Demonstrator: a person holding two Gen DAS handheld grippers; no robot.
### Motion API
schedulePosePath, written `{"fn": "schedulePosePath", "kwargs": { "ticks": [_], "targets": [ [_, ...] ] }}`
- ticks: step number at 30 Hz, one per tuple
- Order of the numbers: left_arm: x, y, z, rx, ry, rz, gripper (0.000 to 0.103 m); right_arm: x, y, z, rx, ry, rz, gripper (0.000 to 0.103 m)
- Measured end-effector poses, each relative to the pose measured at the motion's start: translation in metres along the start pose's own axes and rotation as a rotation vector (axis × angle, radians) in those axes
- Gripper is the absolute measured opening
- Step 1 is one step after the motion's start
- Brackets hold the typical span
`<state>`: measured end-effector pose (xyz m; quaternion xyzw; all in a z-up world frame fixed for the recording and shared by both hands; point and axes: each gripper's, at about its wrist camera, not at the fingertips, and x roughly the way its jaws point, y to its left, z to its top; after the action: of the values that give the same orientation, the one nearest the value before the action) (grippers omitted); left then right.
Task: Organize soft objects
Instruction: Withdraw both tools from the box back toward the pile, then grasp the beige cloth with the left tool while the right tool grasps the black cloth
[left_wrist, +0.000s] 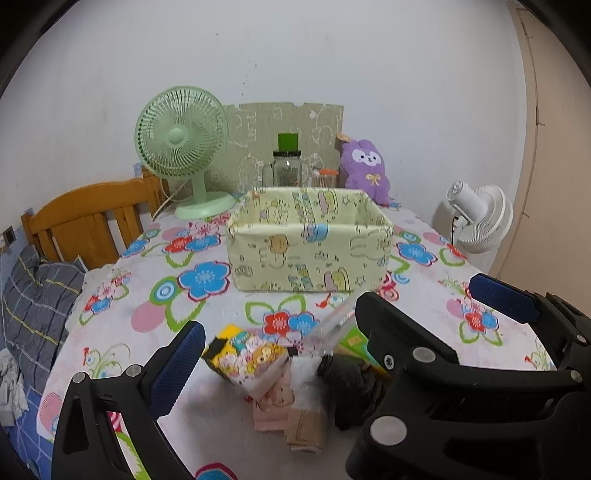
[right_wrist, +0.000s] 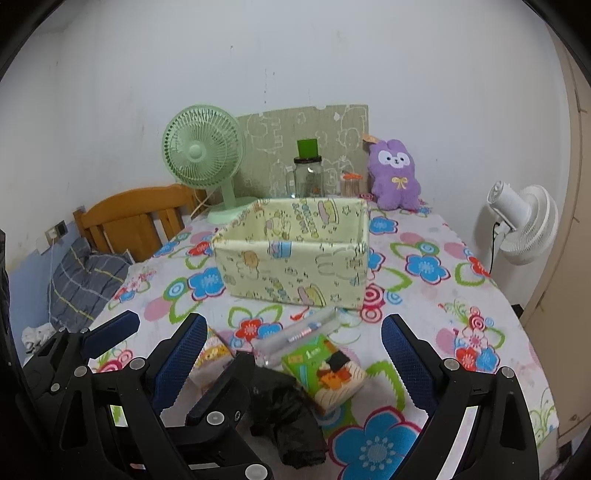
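A pale yellow fabric box (left_wrist: 306, 240) (right_wrist: 295, 254) stands open and looks empty on the flowered table. Before it lie a cartoon tissue pack (left_wrist: 247, 358) (right_wrist: 212, 352), a folded pink-brown towel (left_wrist: 291, 406), a crumpled black bag (left_wrist: 351, 387) (right_wrist: 288, 417), a green tissue pack (right_wrist: 325, 369) and a clear pen case (right_wrist: 299, 336). A purple plush (left_wrist: 365, 170) (right_wrist: 395, 173) sits at the back. My left gripper (left_wrist: 295, 332) (right_wrist: 188, 336) is open above the cartoon pack and towel. My right gripper (right_wrist: 293, 321) (left_wrist: 421, 291) is open over the bag and green pack, overlapping the left one.
A green fan (left_wrist: 181, 147), a glass jar (left_wrist: 286, 168) and a patterned board stand along the back wall. A white fan (left_wrist: 480, 221) stands off the table's right side. A wooden headboard (left_wrist: 92, 218) and a grey pillow (left_wrist: 37, 295) lie to the left.
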<state>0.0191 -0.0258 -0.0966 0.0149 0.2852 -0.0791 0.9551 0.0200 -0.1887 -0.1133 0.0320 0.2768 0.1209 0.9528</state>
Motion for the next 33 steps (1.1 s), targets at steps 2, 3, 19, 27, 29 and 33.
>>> {"fn": "schedulePosePath", "kwargs": {
  "ticks": [2,3,19,27,29,33],
  "targets": [
    [0.002,0.0,-0.006,0.002,0.011,-0.002,0.102,0.002,0.0,-0.005,0.002,0.009,0.002,0.096],
    [0.004,0.0,-0.008,0.002,0.016,-0.001,0.102,0.004,0.0,-0.008,0.003,0.014,0.002,0.096],
    [0.024,0.009,-0.037,-0.014,0.102,0.011,0.095,0.029,0.001,-0.038,0.014,0.1,0.002,0.089],
    [0.031,0.018,-0.048,-0.026,0.159,0.011,0.082,0.042,0.011,-0.046,0.008,0.167,0.029,0.076],
    [0.034,0.02,-0.052,-0.031,0.178,0.003,0.081,0.046,0.015,-0.049,0.003,0.185,0.041,0.07],
    [0.039,0.023,-0.056,-0.035,0.203,-0.01,0.077,0.055,0.017,-0.054,0.013,0.224,0.056,0.069]
  ]
}}
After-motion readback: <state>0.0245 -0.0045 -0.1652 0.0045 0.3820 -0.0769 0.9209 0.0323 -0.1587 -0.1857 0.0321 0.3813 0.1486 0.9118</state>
